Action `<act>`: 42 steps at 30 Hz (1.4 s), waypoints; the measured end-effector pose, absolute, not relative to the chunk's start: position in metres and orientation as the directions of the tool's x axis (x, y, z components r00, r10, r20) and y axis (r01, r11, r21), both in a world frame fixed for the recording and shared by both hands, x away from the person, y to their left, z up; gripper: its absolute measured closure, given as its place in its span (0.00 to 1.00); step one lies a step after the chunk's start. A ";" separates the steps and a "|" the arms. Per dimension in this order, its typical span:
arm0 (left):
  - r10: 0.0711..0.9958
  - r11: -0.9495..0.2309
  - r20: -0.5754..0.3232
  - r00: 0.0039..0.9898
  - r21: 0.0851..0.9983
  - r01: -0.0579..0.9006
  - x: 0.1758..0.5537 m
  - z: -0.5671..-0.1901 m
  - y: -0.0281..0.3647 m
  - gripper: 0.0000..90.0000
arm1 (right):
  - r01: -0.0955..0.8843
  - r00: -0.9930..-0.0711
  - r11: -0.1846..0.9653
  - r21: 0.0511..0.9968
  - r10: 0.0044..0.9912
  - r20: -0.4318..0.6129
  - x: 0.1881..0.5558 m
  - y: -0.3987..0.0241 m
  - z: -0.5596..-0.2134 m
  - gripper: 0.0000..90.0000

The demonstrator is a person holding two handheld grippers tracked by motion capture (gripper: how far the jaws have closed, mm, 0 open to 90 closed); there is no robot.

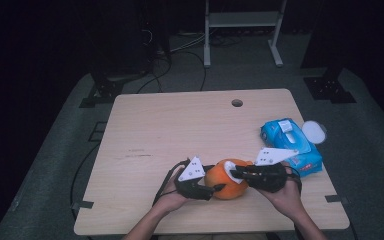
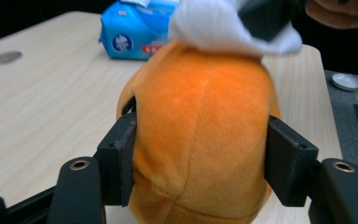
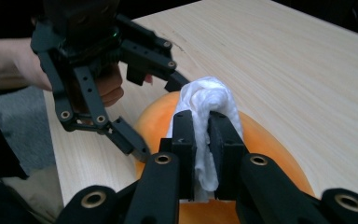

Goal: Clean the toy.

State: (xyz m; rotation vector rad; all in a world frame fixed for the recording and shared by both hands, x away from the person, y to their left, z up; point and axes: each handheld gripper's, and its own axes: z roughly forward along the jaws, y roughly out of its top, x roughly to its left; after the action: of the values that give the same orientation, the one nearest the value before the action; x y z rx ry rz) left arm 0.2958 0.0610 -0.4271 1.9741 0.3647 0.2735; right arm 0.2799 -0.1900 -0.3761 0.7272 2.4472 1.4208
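An orange plush toy (image 1: 226, 179) sits near the front edge of the wooden table (image 1: 180, 130). My left gripper (image 1: 212, 189) reaches in from the left, its two black pads (image 2: 121, 158) pressed against the toy's sides (image 2: 200, 135). My right gripper (image 1: 237, 172) comes from the right and is shut on a crumpled white wipe (image 3: 205, 105), which rests on the top of the toy (image 3: 270, 140). In the left gripper view the wipe (image 2: 223, 28) lies over the toy's crown. The left gripper (image 3: 161, 119) straddles the toy's far side in the right gripper view.
A blue pack of wet wipes (image 1: 291, 145) lies at the table's right edge, with a round white lid (image 1: 314, 131) just beyond it off the table. A cable hole (image 1: 237, 103) sits near the far edge. A white metal frame (image 1: 242, 20) stands on the floor behind.
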 end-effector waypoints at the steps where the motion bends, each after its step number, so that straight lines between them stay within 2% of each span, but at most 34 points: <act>1: 0.370 -0.389 0.027 0.929 0.912 0.129 0.295 -0.424 0.063 0.41 | 0.293 -0.855 0.420 0.859 0.517 0.039 0.279 -0.188 -0.375 0.90; 4: 0.358 -0.387 0.024 0.933 0.913 0.125 0.294 -0.421 0.066 0.40 | 0.314 -0.852 0.397 0.862 0.519 0.072 0.283 -0.192 -0.378 0.90; 10: 0.341 -0.358 0.004 0.940 0.925 0.126 0.304 -0.432 0.071 0.12 | 0.370 -0.827 0.386 0.845 0.551 0.111 0.293 -0.205 -0.393 0.90; 11: 0.337 -0.359 -0.007 0.941 0.923 0.135 0.306 -0.435 0.071 0.10 | 0.379 -0.820 0.378 0.845 0.560 0.118 0.295 -0.209 -0.394 0.90; 14: 0.315 -0.386 0.003 0.949 0.914 0.125 0.307 -0.446 0.066 0.10 | 0.398 -0.809 0.351 0.847 0.569 0.145 0.298 -0.213 -0.395 0.90; 17: 0.332 -0.394 0.027 0.943 0.912 0.113 0.302 -0.440 0.063 0.26 | 0.385 -0.811 0.356 0.852 0.571 0.128 0.294 -0.209 -0.393 0.90; 20: 0.338 -0.388 0.015 0.941 0.913 0.124 0.301 -0.431 0.066 0.31 | 0.373 -0.814 0.340 0.863 0.566 0.128 0.291 -0.208 -0.389 0.90; 21: 0.325 -0.364 -0.009 0.946 0.922 0.134 0.300 -0.419 0.071 0.31 | 0.361 -0.822 0.315 0.878 0.553 0.140 0.289 -0.207 -0.382 0.90; 24: 0.316 -0.375 -0.007 0.949 0.918 0.132 0.297 -0.410 0.076 0.31 | 0.352 -0.834 0.288 0.891 0.529 0.158 0.288 -0.208 -0.378 0.90; 28: 0.348 -0.437 -0.009 0.938 0.883 0.171 0.301 -0.417 0.074 0.33 | 0.389 -0.821 0.305 0.869 0.544 0.176 0.294 -0.206 -0.388 0.90; 30: 0.357 -0.427 -0.014 0.934 0.887 0.177 0.300 -0.419 0.072 0.33 | 0.397 -0.823 0.312 0.863 0.538 0.184 0.293 -0.201 -0.392 0.90; 35: 0.344 -0.431 0.009 0.939 0.890 0.149 0.296 -0.417 0.066 0.33 | 0.321 -0.858 0.335 0.886 0.498 0.122 0.282 -0.188 -0.378 0.90; 39: 0.300 -0.408 0.021 0.954 0.906 0.109 0.297 -0.421 0.071 0.27 | 0.342 -0.843 0.340 0.876 0.522 0.127 0.287 -0.194 -0.383 0.90; 41: 0.305 -0.423 0.061 0.950 0.903 0.078 0.299 -0.425 0.071 0.22 | 0.361 -0.821 0.332 0.872 0.557 0.128 0.292 -0.202 -0.387 0.90; 42: 0.313 -0.421 0.053 0.948 0.903 0.089 0.301 -0.428 0.069 0.22 | 0.370 -0.813 0.321 0.872 0.566 0.137 0.293 -0.205 -0.388 0.90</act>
State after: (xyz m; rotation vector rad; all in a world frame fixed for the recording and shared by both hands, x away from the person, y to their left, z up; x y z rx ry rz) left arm 0.3014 0.0694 -0.4280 2.0012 0.2875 0.2557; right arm 0.2929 -0.2051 -0.3880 0.8582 2.3891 1.4976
